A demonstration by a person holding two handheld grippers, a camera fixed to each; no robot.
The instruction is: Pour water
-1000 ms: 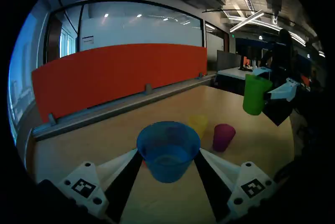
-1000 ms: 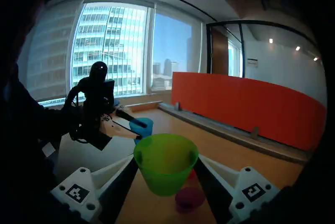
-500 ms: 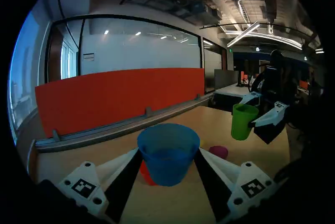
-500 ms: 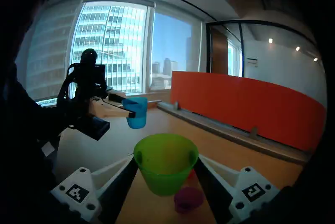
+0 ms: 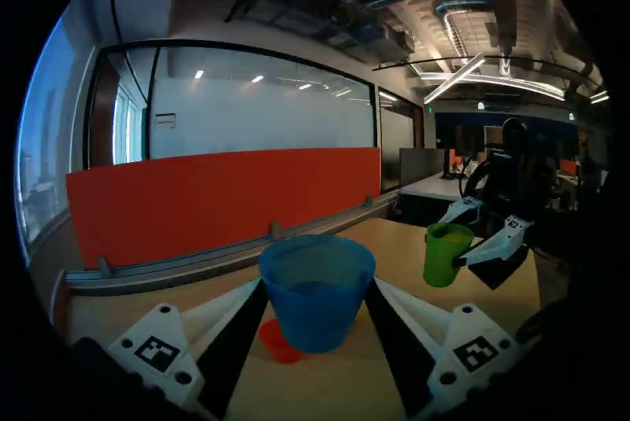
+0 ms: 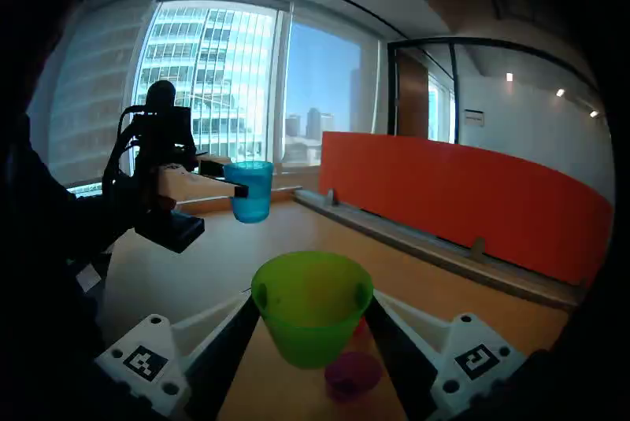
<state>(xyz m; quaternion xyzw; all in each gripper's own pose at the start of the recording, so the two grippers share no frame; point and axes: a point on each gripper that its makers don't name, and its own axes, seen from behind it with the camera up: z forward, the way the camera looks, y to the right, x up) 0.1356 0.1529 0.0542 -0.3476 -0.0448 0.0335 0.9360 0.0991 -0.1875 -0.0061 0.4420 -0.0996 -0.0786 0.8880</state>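
Surface: light wood desk [image 5: 315, 393], runs out ahead of me in both gripper views.
On it, L view: small red cup [image 5: 279, 340], upright.
On it, R view: purple cup [image 6: 353, 374], upright; red cup just behind, mostly hidden.
Far edge: grey rail [image 5: 197, 258] w/ orange divider [image 5: 220, 193].

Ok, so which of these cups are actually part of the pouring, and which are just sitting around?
In use: blue cup holding water, in the left gripper; green cup, in the right gripper.
Lying about: small red cup and purple cup on the table.
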